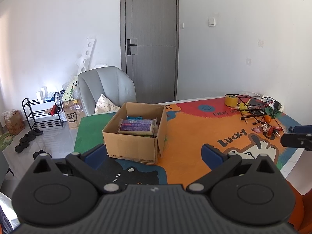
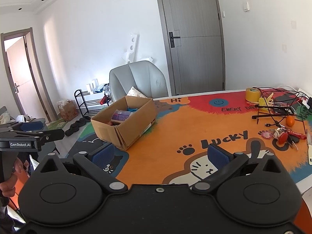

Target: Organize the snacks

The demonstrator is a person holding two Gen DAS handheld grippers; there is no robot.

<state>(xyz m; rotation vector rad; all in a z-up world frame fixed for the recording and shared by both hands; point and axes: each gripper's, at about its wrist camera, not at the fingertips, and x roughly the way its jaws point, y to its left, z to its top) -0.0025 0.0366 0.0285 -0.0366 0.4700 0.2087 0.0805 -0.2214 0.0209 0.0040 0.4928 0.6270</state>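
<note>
Both tools are seen with their blue-padded fingers spread wide apart and nothing held between them.

From the left wrist view, the left tool [image 1: 154, 153] is held above the near edge of the desk [image 1: 195, 136], which is covered by a bright cartoon mat. An open cardboard box [image 1: 134, 136] is seen at 12 o'clock, just beyond the fingertips, standing on the desk near its left edge. Wrapped snack packs [image 1: 137, 126] are stacked inside it, a purple-labelled one on top and a blue one behind. At 3 o'clock, the tip of the right tool [image 1: 296, 139] is visible at the frame's edge. Around 2 o'clock, a yellow tape roll [image 1: 230, 100], tangled black cables [image 1: 253, 107] and an orange [image 1: 268, 119] are spread on the far part of the desk. A grey chair [image 1: 107, 89] stands behind the box.

From the right wrist view, the right tool [image 2: 160, 155] is held over the cat drawing on the mat. The box [image 2: 124, 122] is seen at 11 o'clock, well apart from the fingers, with the snack packs [image 2: 121, 115] inside. At 9 o'clock, the left tool [image 2: 31, 129] is gripped by a hand [image 2: 11, 177]. A bunch of keys [image 2: 286, 135] lies at 2 o'clock.
</note>
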